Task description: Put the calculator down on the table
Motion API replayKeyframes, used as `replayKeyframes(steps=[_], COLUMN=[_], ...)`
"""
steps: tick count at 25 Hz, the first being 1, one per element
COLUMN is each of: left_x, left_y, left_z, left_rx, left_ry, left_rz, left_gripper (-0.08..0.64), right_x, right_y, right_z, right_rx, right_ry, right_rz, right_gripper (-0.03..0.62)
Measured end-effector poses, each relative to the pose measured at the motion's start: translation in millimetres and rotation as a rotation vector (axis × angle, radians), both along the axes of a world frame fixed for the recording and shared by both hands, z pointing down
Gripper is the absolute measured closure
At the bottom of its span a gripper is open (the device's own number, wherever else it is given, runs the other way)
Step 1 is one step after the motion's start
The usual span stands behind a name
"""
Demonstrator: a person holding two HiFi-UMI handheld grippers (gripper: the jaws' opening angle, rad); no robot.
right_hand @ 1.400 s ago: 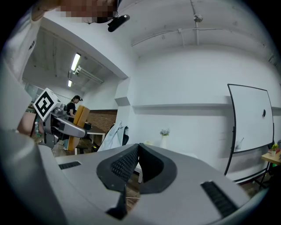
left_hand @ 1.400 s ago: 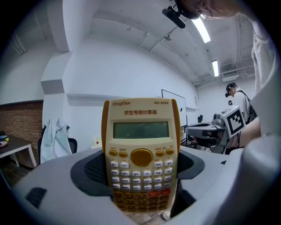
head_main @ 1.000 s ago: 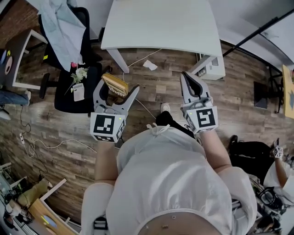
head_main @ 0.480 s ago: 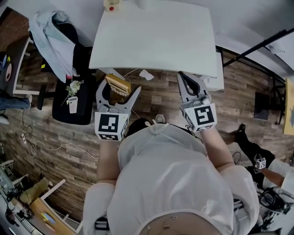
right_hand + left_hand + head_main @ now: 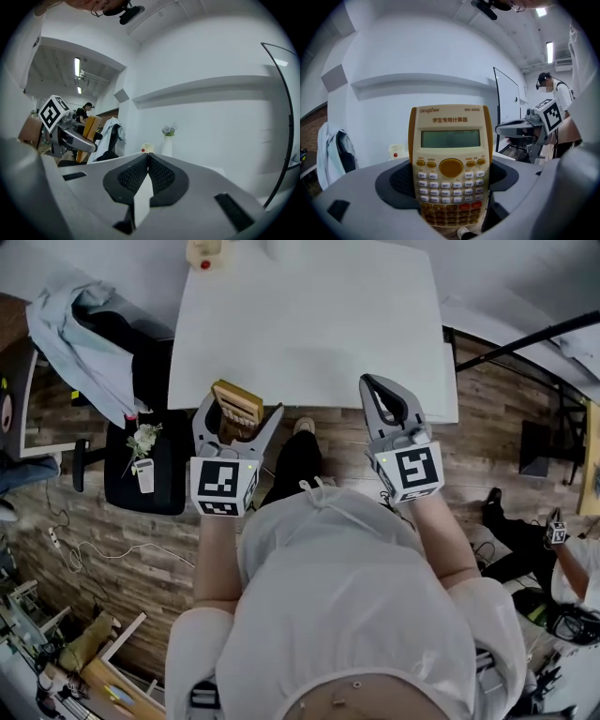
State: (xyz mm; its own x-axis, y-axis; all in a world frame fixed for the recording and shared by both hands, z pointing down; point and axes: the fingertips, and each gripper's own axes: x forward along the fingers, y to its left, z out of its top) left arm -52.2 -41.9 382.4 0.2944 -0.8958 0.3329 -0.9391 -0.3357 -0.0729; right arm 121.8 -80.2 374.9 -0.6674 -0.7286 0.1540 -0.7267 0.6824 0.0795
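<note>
Not yet set down: the yellow-and-cream plastic calculator (image 5: 451, 164) is clamped by its keypad end in the left gripper (image 5: 238, 420), above the white bench's (image 5: 309, 324) near edge, toward the left corner. Lowering and release remain. Its long axis follows the jaws, display end pointing away. The right gripper (image 5: 384, 399) is closed, empty.

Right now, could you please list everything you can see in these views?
table: one, white, ahead
calculator: one, yellow and cream, held upright by the table's near edge
small cream object: one, red dot, table's far left corner
vase: one, white with flowers, beside the cream object
office chair: one, black, left of the table
jacket: one, pale, draped over the chair
left gripper: one, grey, shut on the calculator
right gripper: one, grey, shut, empty
</note>
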Motion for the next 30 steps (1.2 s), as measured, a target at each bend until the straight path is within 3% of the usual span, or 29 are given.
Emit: replayKeyframes(steps=[9,25,30], left_x=[-31.9,-69.8,-66.2], left_y=[-121.0,-219.7,-235.4], left_z=[38.3,188.7,217.7], left_rx=[-0.092,-0.516,-0.595], left_ry=[-0.052,-0.108,-0.154], left_rz=[0.09,0.199,0.217], left_gripper=[0.146,0.146,0.146], right_x=[-38.0,-95.9,-96.4], right_y=[-107.2,-203.1,-215.9], right_z=[13.4,89.3,100.8], right_rx=[-0.063,-0.206,-0.227], right_ry=[0.012,0.037,0.056], right_rz=[0.065,0.092,0.094], right_gripper=[0.586,0.584,0.584])
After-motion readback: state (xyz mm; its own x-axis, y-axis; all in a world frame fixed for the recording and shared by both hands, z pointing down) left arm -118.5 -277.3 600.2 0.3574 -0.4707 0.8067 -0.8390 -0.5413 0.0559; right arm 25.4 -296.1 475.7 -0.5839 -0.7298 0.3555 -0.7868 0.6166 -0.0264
